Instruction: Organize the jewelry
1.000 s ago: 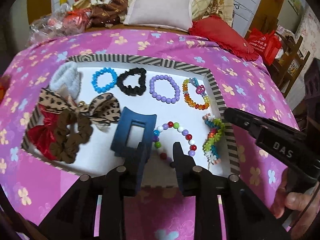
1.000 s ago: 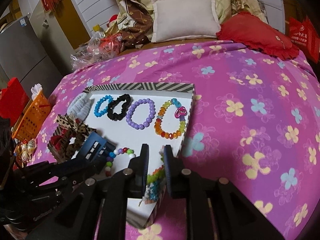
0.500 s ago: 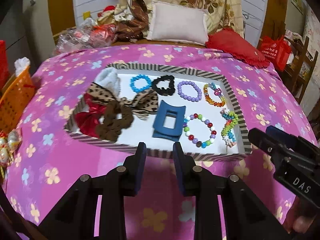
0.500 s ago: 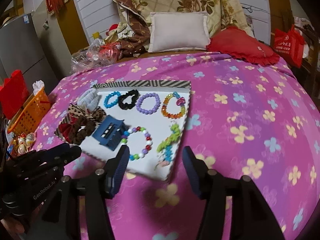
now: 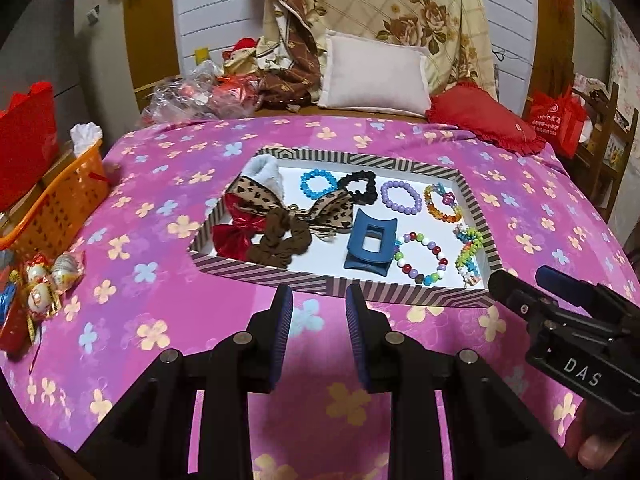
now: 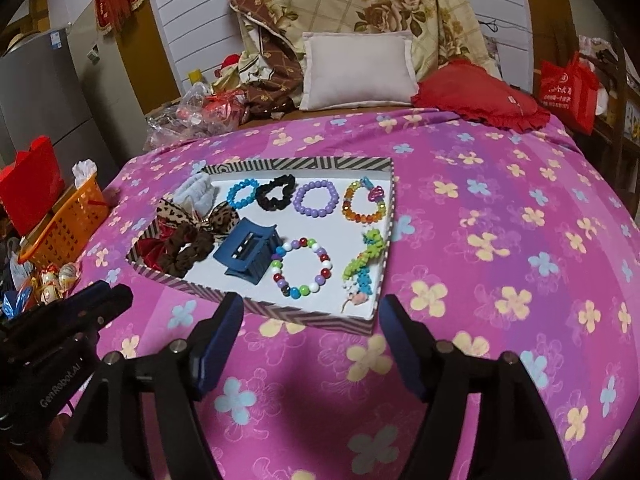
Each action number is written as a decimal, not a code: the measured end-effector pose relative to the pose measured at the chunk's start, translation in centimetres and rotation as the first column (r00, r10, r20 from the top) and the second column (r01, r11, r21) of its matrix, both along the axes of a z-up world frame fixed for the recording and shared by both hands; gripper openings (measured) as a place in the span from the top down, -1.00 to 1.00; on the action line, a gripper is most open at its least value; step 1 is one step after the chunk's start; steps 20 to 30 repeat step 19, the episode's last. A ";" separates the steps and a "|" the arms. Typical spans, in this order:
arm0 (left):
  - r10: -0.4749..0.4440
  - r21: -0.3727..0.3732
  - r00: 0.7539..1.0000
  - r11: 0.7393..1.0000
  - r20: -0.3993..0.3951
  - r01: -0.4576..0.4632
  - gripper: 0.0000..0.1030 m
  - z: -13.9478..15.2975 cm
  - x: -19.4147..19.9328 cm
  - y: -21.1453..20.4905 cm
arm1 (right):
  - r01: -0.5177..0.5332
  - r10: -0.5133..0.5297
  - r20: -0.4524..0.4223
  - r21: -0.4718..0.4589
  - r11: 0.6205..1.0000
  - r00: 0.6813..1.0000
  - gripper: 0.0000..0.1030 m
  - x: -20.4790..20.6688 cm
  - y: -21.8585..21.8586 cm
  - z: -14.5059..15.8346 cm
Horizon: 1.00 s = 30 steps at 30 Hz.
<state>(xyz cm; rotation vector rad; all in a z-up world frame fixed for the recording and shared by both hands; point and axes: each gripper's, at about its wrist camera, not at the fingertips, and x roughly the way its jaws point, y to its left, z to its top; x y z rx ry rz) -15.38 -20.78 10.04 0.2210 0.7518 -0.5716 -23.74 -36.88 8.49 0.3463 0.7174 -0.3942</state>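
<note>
Two grippers hover over our flowered pink bedspread point(image 6: 500, 208): the right gripper point(image 6: 312, 344) has just been opening its jaws and holds nothing, the left gripper point(image 5: 319, 334) stands part open, also without a load. Just beyond both sits the striped tray point(image 5: 400, 295), its long side running across our view. Inside, the blue hair claw point(image 5: 370, 246) lies beside the multicoloured bead bracelet point(image 5: 420, 258).

A striped tray point(image 5: 264, 273) with a white floor sits on a pink bedspread point(image 5: 152, 320) with yellow and blue flowers. In it lie a navy hair claw point(image 5: 370, 246), lilac bracelet point(image 5: 401, 197), black scrunchie point(image 5: 362, 186), leopard-print bow point(image 5: 332, 212) and brown scrunchie point(image 5: 282, 240).
</note>
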 end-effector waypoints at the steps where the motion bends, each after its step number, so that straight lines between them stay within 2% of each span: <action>1: 0.002 -0.001 1.000 1.000 0.002 -0.002 0.40 0.0 0.0 0.1 | -0.003 0.003 -0.002 0.001 1.000 1.000 -0.42 0.0 0.1 0.0; 14: 0.051 -0.004 0.996 0.999 0.077 -0.051 0.40 0.4 -0.8 2.0 | -0.039 0.039 -0.011 0.009 0.999 0.999 -0.43 0.0 1.9 -0.1; 30: 0.064 -0.013 0.995 0.998 0.079 -0.063 0.40 0.7 -0.8 2.7 | -0.035 0.035 -0.005 0.012 0.999 0.999 -0.43 -0.3 2.0 0.1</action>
